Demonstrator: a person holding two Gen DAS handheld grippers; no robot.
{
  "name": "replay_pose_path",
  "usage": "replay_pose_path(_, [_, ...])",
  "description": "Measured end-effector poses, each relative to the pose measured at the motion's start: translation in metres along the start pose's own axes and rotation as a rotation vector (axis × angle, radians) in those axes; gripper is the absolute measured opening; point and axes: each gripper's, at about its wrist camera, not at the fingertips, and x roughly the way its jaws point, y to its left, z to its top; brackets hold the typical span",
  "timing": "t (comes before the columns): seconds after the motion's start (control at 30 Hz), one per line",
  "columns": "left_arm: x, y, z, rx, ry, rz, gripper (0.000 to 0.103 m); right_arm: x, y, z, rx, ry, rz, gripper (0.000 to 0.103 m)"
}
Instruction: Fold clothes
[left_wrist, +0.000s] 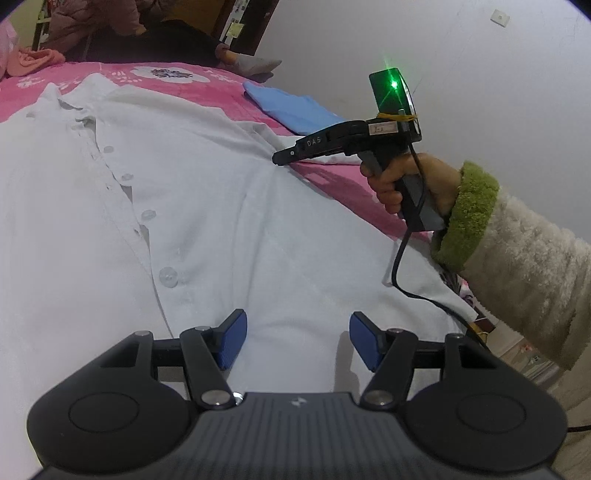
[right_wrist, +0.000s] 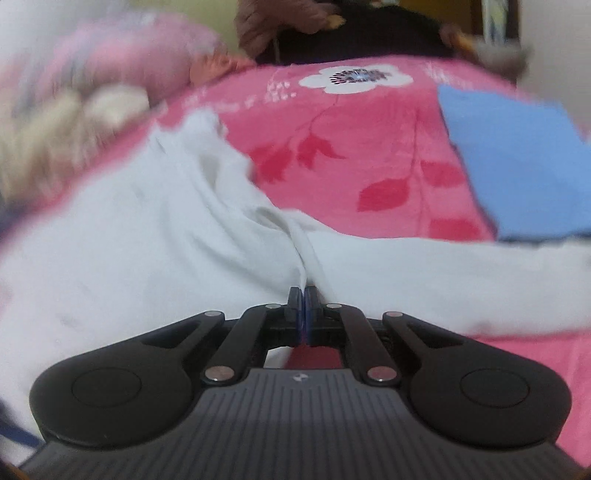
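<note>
Right tool: our right tool (right_wrist: 303, 295) has its blue-padded jaws pressed together on a thin ridge of the white button-front cotton shirt (right_wrist: 147, 236), at the seam where sleeve meets body.
Left tool: our left tool (left_wrist: 297, 341) hangs just above the shirt's lower front with its blue rubber pads (left_wrist: 232, 339) well apart and nothing between them.
Where the shirt lies: we see it spread face up on the pink flower-printed bedspread (left_wrist: 207, 79), collar far from us, placket of clear plastic buttons (left_wrist: 168, 276) running down the middle.
How it will handle: we judge the cloth light, limp and thin; it will drape and sag from any pinch, and slide easily over the bedspread.
Where to take hold: we favour seams, hem corners and shoulders, where doubled cloth gives the pads more to bite; the buttons are hard and best avoided.
Textures: matte woven cloth, softly creased.
Nearby: a folded flat blue cloth (right_wrist: 517, 162) lies beside the sleeve, near the wall.
Person: a hand in a fluffy cream sleeve with green cuff (left_wrist: 469, 218) grips the right handle.
</note>
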Motion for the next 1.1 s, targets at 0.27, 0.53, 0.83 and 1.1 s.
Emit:
replay_pose_path(0.27, [0.002,-0.001,0.003,0.008,0.014,0.015,0.063,-0.063,-0.047,-0.019,0.231,-0.063,0.074,0.005])
replay_pose_path(0.53, [0.001,-0.005,0.005,0.007,0.031,0.044,0.063,-0.127,-0.041,-0.117,0.365,0.063,0.188,0.013])
replay_pose_path(0.83, [0.0,-0.012,0.009,0.019,0.054,0.095,0.063,-0.177,-0.021,-0.188,0.362,-0.013,0.149,0.009])
replay_pose_path(1.1, [-0.02,-0.021,0.002,0.031,0.021,0.113,0.069,-0.218,-0.014,-0.219,0.409,-0.097,0.111,0.011])
